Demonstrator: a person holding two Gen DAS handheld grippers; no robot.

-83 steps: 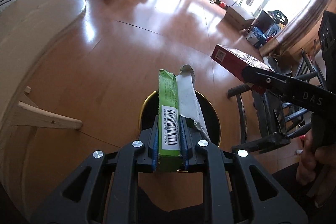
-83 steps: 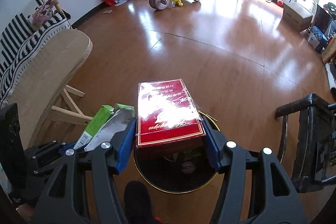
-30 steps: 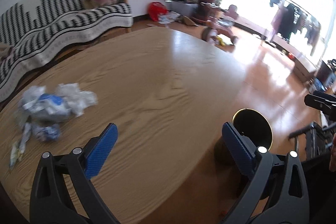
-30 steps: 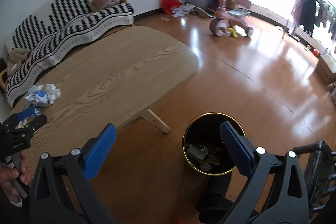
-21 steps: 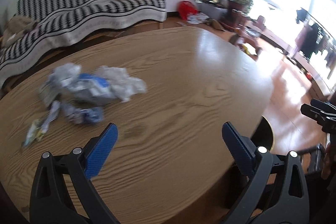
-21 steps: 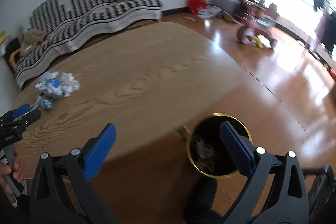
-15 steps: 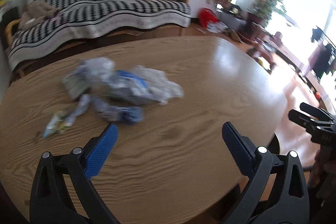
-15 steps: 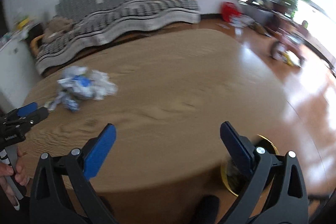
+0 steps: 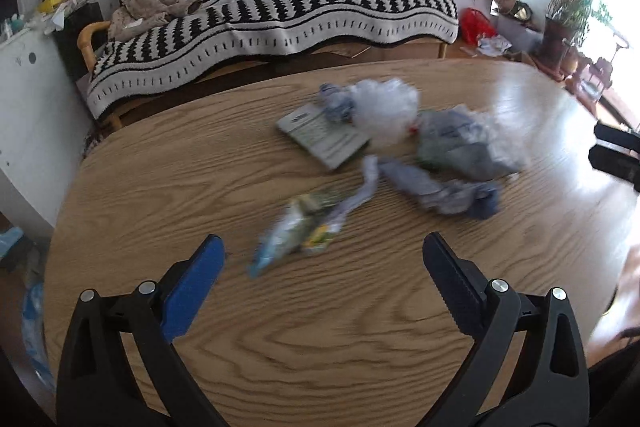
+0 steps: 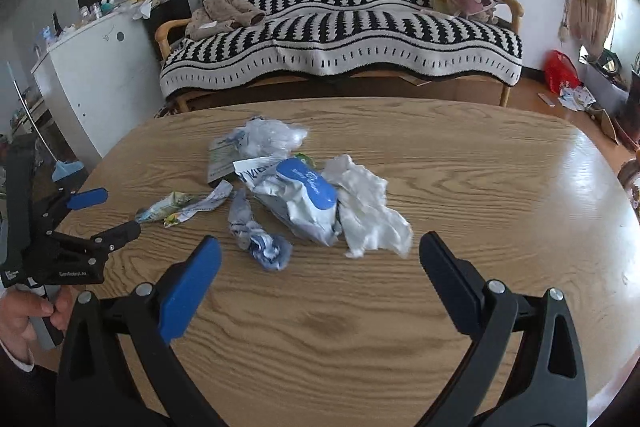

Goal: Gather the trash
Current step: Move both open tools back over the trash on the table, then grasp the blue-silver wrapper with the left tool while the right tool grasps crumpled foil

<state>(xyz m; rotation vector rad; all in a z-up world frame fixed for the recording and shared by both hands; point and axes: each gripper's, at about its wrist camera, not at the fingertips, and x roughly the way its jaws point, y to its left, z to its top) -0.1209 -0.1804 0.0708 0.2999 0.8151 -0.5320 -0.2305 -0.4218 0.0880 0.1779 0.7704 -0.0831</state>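
Note:
A pile of trash lies on the oval wooden table: a white and blue plastic pack, crumpled white paper, a twisted blue and white wrapper, a green and yellow wrapper, a clear bag and a flat green card. My left gripper is open and empty, just short of the green and yellow wrapper. My right gripper is open and empty, in front of the pile. The left gripper also shows in the right wrist view.
A black and white striped sofa stands behind the table. A white cabinet with clutter on top is at the left. A red bag and scraps lie on the floor at the right.
Both grippers let go of their boxes over the black bin, then swung left to the table. The trash pile now sits right in front of both open grippers.

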